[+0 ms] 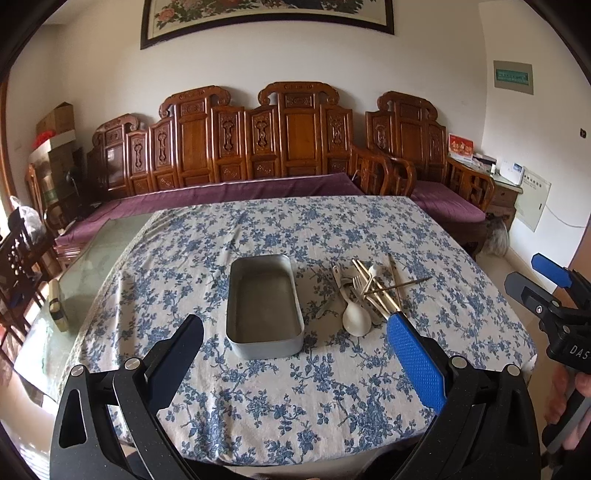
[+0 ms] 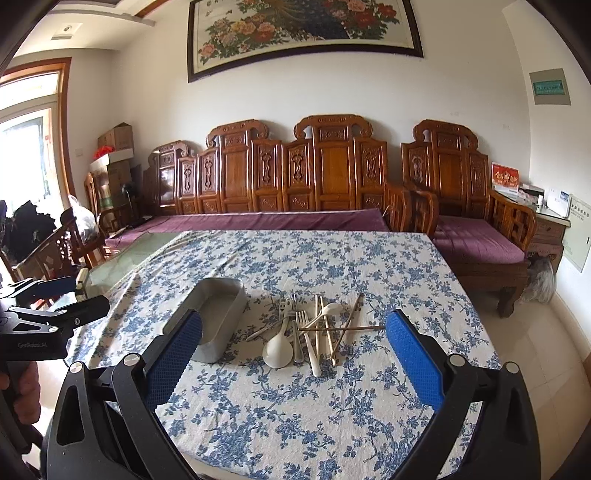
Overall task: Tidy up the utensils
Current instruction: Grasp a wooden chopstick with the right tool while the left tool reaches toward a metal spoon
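left tongs (image 1: 295,332) apart, empty | right tongs (image 2: 295,332) apart, empty | tin (image 1: 264,306) on tabletop (image 1: 295,406) | utensils (image 1: 369,295) piled at tin's 3 o'clock

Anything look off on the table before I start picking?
Only the utensil pile: spoons, forks and chopsticks lie crossed over one another beside the empty metal tin, with one dark chopstick lying across the rest. Nothing spilled or broken.

A home living room: carved wooden sofa (image 2: 295,177) along the back wall, flower painting (image 2: 303,33) at top, cloth-covered tabletop (image 2: 369,266) in the middle.
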`<state>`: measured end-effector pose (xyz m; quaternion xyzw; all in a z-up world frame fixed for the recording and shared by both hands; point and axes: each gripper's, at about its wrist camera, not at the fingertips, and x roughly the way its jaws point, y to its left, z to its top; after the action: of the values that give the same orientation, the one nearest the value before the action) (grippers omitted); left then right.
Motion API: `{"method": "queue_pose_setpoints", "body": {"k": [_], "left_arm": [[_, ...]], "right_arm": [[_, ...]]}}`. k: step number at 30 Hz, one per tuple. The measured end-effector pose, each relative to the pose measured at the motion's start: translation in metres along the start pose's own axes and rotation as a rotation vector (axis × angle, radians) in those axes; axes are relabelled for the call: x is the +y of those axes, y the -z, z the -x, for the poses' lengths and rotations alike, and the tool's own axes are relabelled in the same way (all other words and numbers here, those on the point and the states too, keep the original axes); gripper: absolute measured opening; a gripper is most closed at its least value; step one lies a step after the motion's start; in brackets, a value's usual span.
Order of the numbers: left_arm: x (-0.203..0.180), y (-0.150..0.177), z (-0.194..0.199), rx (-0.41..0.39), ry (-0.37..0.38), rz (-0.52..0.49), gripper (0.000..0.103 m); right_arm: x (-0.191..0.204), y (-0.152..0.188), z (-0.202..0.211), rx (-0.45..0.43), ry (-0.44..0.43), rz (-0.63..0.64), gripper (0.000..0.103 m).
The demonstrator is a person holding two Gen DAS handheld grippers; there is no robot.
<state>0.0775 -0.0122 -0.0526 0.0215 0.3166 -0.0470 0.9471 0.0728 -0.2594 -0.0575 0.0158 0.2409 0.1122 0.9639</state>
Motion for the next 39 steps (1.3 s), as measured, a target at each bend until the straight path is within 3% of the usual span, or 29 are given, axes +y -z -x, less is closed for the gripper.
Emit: {"method": "queue_pose_setpoints", "body": {"k": [2,10,16,22,28,32,39], "left_arm": [[-0.001,-0.004,-0.013,0.019,0.014,-0.005,0.096],[-0.019,-0.017,-0.081,0.099,0.070,-0.028,0.094],[-0.036,-0.017,-0.129,0.165,0.106,-0.050,0.087],[-0.051,-0.013,-0.166,0.211,0.126,-0.061,0.086],[-0.059,-0.003,-0.192,0.252,0.117,-0.062,0.086],[-0.059,0.003,-0.204,0.278,0.112,-0.053,0.086],[-0.063,0.008,-0.219,0.296,0.099,-0.057,0.086]], "right_arm": [[-0.008,0.000,-0.018,0.018,-0.003,0.000,0.097],[-0.051,0.003,-0.094,0.115,-0.033,-0.028,0.075],[-0.079,0.009,-0.151,0.199,-0.021,-0.044,0.074],[-0.104,0.016,-0.205,0.265,-0.026,-0.040,0.074],[-0.117,0.031,-0.262,0.364,-0.052,0.056,0.072],[-0.124,0.041,-0.297,0.430,-0.121,0.090,0.069],[-0.113,0.043,-0.323,0.472,-0.240,0.184,0.069]]}}
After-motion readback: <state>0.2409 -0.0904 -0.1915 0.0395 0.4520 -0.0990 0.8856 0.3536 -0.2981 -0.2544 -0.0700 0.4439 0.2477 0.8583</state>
